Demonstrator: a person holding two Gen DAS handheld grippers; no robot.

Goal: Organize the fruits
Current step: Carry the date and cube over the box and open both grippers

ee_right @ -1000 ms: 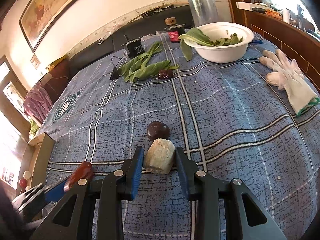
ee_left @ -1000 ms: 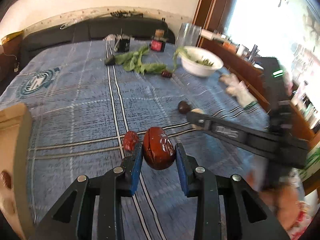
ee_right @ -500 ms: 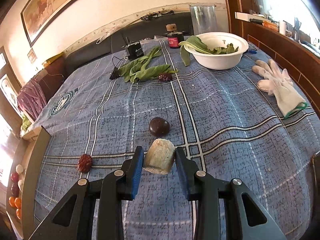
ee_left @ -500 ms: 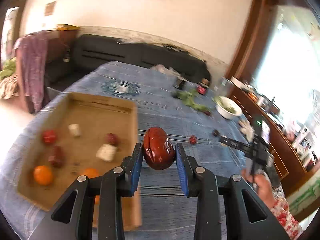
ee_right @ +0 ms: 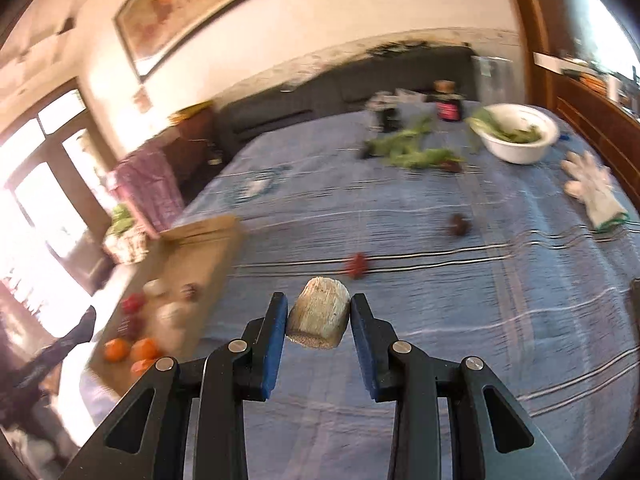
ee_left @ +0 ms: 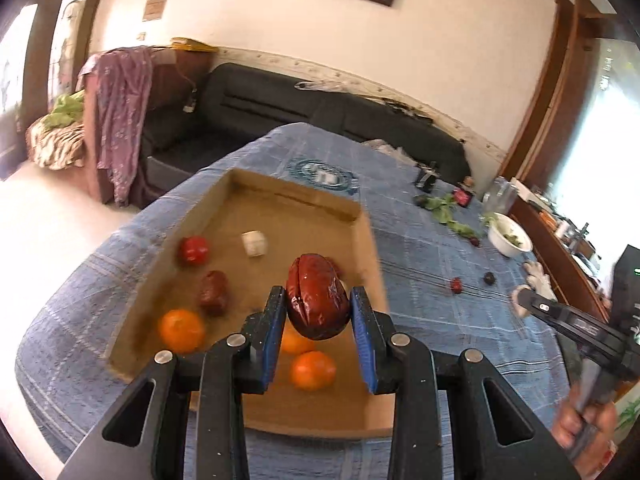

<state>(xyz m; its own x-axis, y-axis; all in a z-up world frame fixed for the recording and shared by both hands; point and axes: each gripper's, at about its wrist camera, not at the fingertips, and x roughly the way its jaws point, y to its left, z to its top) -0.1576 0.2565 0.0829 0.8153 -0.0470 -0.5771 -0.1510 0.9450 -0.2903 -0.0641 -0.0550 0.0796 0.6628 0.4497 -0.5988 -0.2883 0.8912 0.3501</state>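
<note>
**Both grippers loaded, one fruit above the box**

The left gripper pinches a glossy dark-red fruit between its blue pads, the fruit's creased skin facing the camera. It hangs above the near right part of an open cardboard box that lies on the blue plaid tabletop. In the box lie three oranges (one at the near left, one below the pads, a third half hidden behind the gripper), a bright red fruit, a dark red fruit and a pale white chunk.

The right gripper is clamped on a pale, fibrous cylinder-shaped piece, held clear of the cloth. Out on the tabletop beyond it lie a small red fruit and, farther off, a dark round fruit, well apart from each other. The box shows at the left of this view, blurred, with oranges and red pieces inside.

At the far end of the tabletop sit a white bowl holding greens, loose green leaves beside it, a dark jar and a white glove near the right edge. From the left wrist view, the right gripper's black body reaches in from the right, with the person's hand gripping its handle.
</note>
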